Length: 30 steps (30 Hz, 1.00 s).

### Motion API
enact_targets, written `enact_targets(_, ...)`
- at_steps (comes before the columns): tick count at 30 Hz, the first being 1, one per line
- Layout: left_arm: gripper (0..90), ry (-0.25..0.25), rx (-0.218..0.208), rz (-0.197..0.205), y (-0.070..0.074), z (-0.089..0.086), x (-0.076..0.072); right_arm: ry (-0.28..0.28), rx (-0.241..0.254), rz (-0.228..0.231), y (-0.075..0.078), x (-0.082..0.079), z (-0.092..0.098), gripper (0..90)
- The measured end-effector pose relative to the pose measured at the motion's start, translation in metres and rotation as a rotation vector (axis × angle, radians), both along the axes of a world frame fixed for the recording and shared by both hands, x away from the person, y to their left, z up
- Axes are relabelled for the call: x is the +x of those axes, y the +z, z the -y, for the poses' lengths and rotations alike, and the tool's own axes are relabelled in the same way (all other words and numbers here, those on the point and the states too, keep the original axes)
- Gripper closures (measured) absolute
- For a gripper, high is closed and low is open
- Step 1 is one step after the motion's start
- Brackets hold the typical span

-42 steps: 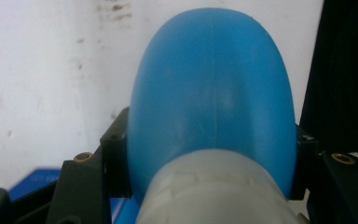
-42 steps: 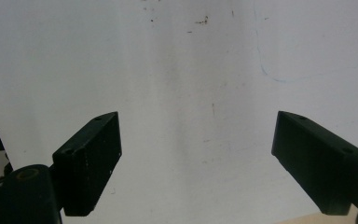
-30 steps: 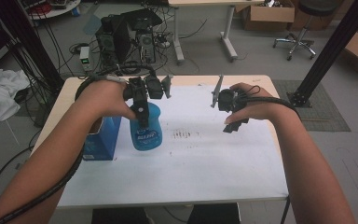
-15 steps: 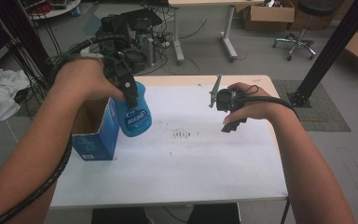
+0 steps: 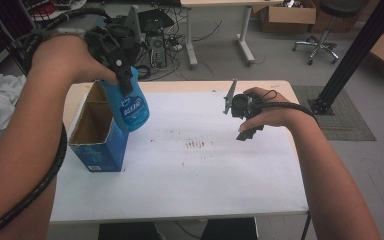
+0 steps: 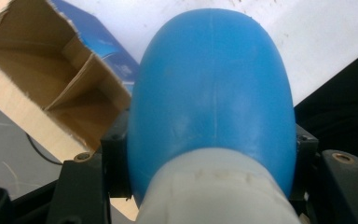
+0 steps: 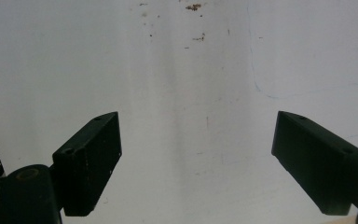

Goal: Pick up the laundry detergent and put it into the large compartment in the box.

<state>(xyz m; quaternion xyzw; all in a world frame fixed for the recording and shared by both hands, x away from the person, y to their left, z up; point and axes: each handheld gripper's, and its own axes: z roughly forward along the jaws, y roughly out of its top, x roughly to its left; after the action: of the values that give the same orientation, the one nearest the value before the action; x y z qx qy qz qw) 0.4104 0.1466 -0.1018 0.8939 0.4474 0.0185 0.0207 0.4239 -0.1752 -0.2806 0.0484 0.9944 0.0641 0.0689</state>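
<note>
High view overhead; gripper views close, sharing table point(image 5: 200, 165).

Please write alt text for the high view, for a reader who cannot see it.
The left gripper holds a blue bottle in the air beside an open cardboard box on a white table. The right gripper rests open at the table's right side.

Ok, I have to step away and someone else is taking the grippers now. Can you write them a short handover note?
Left gripper: shut on the blue bottle, gripping just below its white cap and holding it in the air beside the open cardboard box.
Right gripper: open, nothing between the jaws, held over the white table.
Done: bottle is off the table.
Left: probably lower the bottle into one compartment of the box, then let go. The box compartments look empty as far as can be seen.
</note>
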Motion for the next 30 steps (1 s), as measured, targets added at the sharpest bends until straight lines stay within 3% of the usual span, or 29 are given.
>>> enact_targets(13,38.3,0.228,-0.031,-0.007,0.021,-0.047,0.011,0.019,0.002,0.006,-0.001,0.002,-0.004,15.9)
enact_targets(21,38.3,0.375,0.035,0.024,0.025,-0.067,0.012,0.030,0.007,0.006,-0.003,0.002,-0.008,15.9)
enact_targets(30,38.3,0.453,0.046,0.040,0.024,-0.086,0.010,0.044,0.014,0.005,-0.004,0.003,-0.012,15.8)
